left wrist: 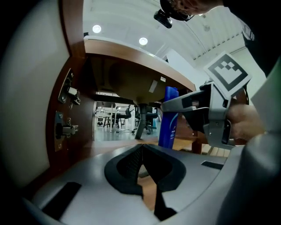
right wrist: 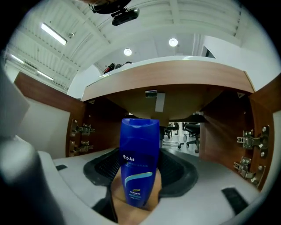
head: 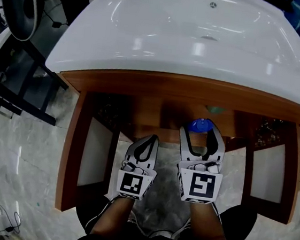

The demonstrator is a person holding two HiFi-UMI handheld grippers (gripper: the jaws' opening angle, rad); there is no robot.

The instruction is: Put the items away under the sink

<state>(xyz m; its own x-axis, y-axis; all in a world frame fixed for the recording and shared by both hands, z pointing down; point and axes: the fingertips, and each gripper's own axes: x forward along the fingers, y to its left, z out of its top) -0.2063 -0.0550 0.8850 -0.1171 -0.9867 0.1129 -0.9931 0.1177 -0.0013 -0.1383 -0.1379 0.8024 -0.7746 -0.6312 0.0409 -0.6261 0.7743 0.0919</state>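
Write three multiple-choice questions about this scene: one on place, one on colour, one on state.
1. Where is the bottle? A in a basket; B between the jaws of the right gripper; C on a plate.
2. What colour is the bottle? A red; B blue; C green.
3. How are the jaws of the left gripper? A wide open; B holding a cup; C closed, empty.
Answers: 1 B, the right gripper view shows it upright between them; 2 B, its body and cap are blue; 3 C, their tips meet with nothing between.
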